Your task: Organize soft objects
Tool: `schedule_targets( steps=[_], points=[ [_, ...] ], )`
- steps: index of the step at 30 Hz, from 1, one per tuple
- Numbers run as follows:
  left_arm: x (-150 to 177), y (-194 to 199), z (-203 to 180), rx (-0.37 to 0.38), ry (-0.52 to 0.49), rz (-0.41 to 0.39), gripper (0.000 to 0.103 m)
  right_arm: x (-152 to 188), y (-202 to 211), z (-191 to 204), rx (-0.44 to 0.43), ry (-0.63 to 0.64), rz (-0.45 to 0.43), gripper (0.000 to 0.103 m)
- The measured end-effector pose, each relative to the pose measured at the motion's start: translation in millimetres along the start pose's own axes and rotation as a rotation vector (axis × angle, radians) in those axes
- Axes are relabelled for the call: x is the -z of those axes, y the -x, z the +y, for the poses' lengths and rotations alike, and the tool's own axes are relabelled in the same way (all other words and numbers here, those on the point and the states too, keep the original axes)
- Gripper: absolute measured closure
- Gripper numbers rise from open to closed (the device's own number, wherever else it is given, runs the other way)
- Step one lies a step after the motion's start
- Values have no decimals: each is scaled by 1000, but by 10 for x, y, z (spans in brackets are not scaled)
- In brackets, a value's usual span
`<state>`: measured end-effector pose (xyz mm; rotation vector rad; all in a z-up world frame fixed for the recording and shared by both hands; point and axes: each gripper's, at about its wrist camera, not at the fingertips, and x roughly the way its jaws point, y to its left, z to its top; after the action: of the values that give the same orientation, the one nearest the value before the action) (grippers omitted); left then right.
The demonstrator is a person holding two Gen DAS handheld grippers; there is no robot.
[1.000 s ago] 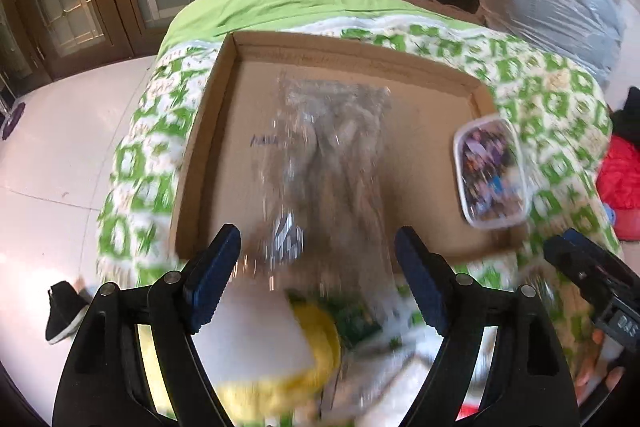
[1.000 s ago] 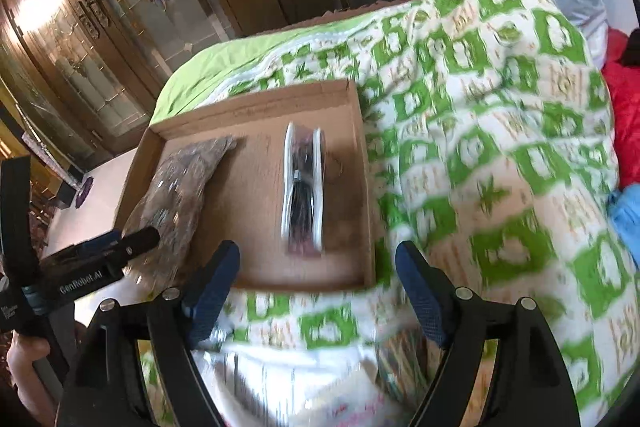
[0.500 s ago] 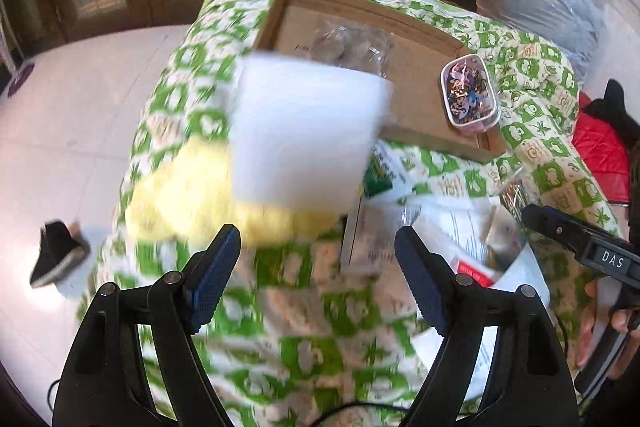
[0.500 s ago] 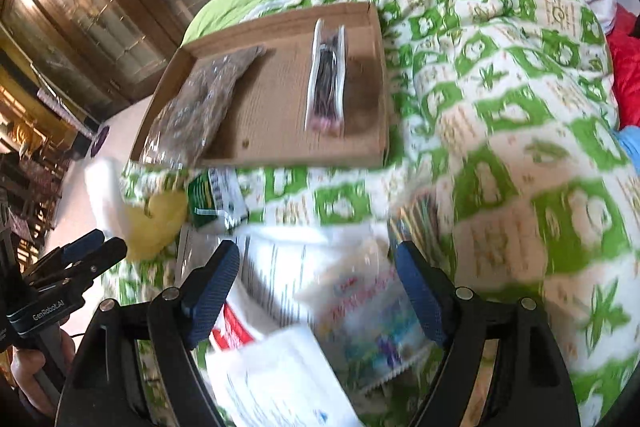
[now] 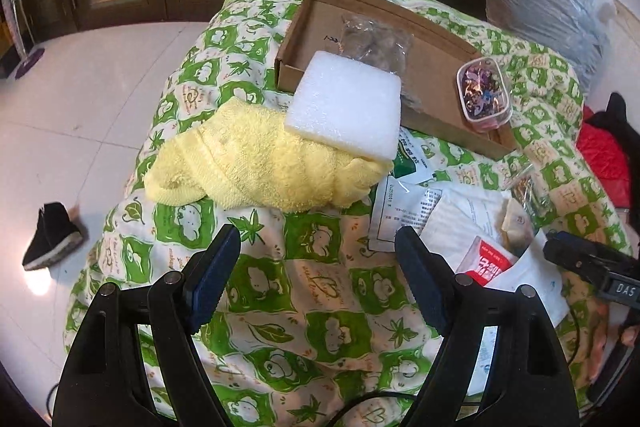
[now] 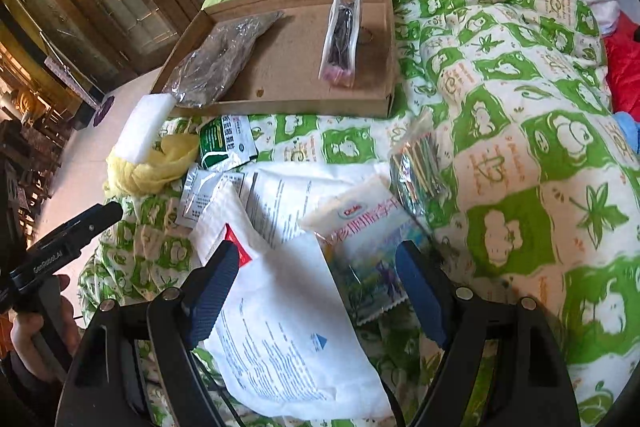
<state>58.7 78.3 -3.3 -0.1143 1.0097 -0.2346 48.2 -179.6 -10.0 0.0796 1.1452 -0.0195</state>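
Note:
A cardboard tray point(image 5: 436, 27) lies on the green-and-white quilt and holds a clear bag of brown bits point(image 5: 376, 43) and a small clear box point(image 5: 484, 93); the tray also shows in the right wrist view point(image 6: 288, 67). A white foam block point(image 5: 346, 111) rests on a yellow towel point(image 5: 256, 163) in front of the tray. My left gripper point(image 5: 318, 279) is open and empty, below the towel. My right gripper point(image 6: 318, 287) is open and empty over a white plastic packet point(image 6: 288, 339) and a printed snack bag point(image 6: 368, 251).
Several paper and plastic packets point(image 5: 460, 223) lie to the right of the towel, with a green sachet point(image 6: 224, 143) and a bag of thin sticks point(image 6: 416, 167). A black shoe point(image 5: 50, 237) lies on the white floor at left. A big plastic sack point(image 5: 544, 3) stands behind.
Both grippers have pulled back from the tray toward the near end of the bed. The bag of brown bits, close to my left gripper before, now lies in the tray.

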Motion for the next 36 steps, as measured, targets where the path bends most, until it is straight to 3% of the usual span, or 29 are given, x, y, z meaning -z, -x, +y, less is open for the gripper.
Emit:
schedule_targets(
  steps=[10, 18, 25, 26, 27, 29, 36],
  points=[
    [-65, -85, 145, 8, 59, 9, 23, 30, -42, 5, 9, 9, 13, 22],
    [-376, -343, 140, 48, 57, 36, 23, 41, -110, 25, 11, 13, 29, 22],
    [-547, -671, 97, -5, 50, 82, 23, 21, -164, 18, 15, 13, 58, 22],
    [-549, -683, 91, -14, 46, 79, 27, 21, -168, 23, 15, 14, 63, 22],
    [-545, -680, 84, -28, 37, 74, 41, 22, -169, 24, 14, 16, 72, 22],
    [-517, -655, 75, -51, 10, 70, 49, 20, -171, 27, 4, 13, 85, 22],
    [-340, -320, 43, 29, -35, 93, 53, 28, -159, 41, -9, 13, 102, 22]
  ],
)
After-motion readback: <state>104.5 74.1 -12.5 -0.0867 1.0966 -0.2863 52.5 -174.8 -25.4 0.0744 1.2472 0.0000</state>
